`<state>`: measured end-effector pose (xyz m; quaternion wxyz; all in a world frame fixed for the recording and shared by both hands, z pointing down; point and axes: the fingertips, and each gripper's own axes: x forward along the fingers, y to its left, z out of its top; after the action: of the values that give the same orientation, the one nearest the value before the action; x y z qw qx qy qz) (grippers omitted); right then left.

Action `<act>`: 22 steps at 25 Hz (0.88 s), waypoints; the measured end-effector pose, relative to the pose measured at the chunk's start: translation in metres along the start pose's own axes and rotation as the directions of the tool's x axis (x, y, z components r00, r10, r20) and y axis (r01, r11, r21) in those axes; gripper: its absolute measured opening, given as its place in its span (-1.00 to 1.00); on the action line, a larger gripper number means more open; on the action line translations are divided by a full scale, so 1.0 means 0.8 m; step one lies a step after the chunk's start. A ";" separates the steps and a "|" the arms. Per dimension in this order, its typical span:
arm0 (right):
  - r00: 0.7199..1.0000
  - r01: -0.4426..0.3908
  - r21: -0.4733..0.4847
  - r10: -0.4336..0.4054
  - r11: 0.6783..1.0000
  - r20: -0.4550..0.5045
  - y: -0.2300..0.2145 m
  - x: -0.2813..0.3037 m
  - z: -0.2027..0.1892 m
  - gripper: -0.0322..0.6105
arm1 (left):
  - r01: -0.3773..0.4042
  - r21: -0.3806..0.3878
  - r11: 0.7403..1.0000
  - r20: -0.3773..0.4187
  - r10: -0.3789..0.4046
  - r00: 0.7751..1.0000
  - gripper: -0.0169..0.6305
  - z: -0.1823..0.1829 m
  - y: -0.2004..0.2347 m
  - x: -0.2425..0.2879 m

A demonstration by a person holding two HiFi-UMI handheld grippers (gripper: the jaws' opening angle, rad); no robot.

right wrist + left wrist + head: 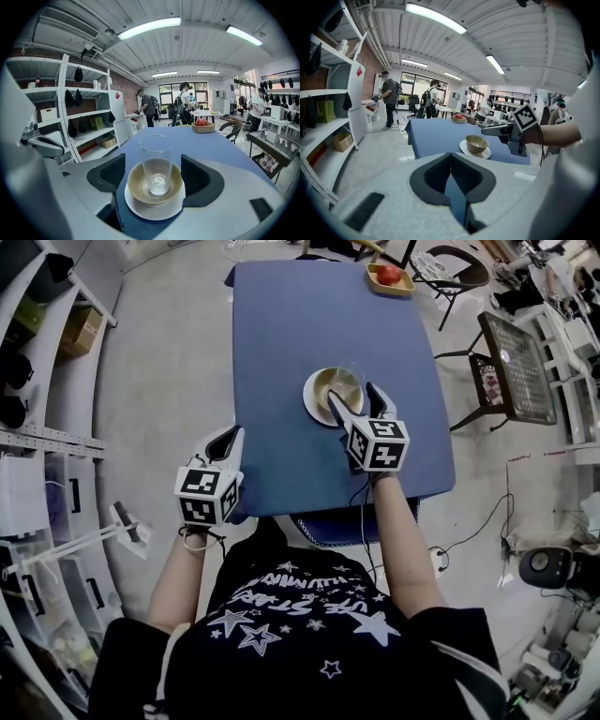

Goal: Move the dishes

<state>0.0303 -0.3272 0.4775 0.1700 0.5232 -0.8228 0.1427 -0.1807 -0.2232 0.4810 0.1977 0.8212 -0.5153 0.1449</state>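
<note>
- Dishes (328, 390) stacked mid-table (281, 334): glass (157, 161) in bowl (136, 187) on plate (150, 213). Why's the right gripper (353, 397) spread wide?
- Straddling the glass, probably to grab it. Left gripper (228, 440) is closed, idle by the near edge.

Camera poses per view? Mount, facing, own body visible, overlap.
Head view: on the person's head, looking steeply down at the blue table; shows torso, forearms, left gripper, right gripper.
Left gripper view: on the left gripper by the table's near-left corner, facing across it; jaws shut, right gripper visible.
Right gripper view: faces along the table; open jaws flank the glass in the bowl.
All three share the bowl.
</note>
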 end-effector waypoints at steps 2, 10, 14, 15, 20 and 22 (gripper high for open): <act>1.000 0.006 -0.010 -0.006 1.000 -0.018 0.003 0.013 -0.002 0.23 | 0.010 -0.001 1.000 -0.002 -0.010 1.000 -0.89 0.002 0.009 0.004; 0.995 0.092 -0.056 -0.094 0.994 -0.034 -0.003 0.047 -0.008 0.22 | 0.052 0.002 0.999 -0.023 -0.051 0.998 -0.89 -0.002 0.036 0.014; 0.991 0.133 -0.063 -0.135 0.989 -0.027 -0.010 0.051 -0.008 0.05 | 0.073 0.014 0.997 -0.032 -0.072 0.997 -0.89 -0.003 0.048 0.015; 0.990 0.138 -0.065 -0.139 0.988 -0.025 -0.011 0.051 -0.008 -0.01 | 0.077 0.015 0.997 -0.031 -0.076 0.997 -0.89 -0.003 0.051 0.015; 0.991 0.128 -0.062 -0.129 0.990 -0.020 -0.011 0.049 -0.008 -0.02 | 0.099 0.001 0.995 -0.028 -0.099 0.995 -0.89 -0.005 0.059 0.021; 0.992 0.122 -0.060 -0.124 0.991 -0.029 -0.010 0.048 -0.009 -0.02 | 0.111 -0.002 0.994 -0.036 -0.111 0.993 -0.89 -0.008 0.058 0.024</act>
<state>0.0234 -0.3585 0.5005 0.2067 0.5653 -0.7900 0.1165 -0.2149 -0.2536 0.5034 0.2146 0.8459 -0.4651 0.1486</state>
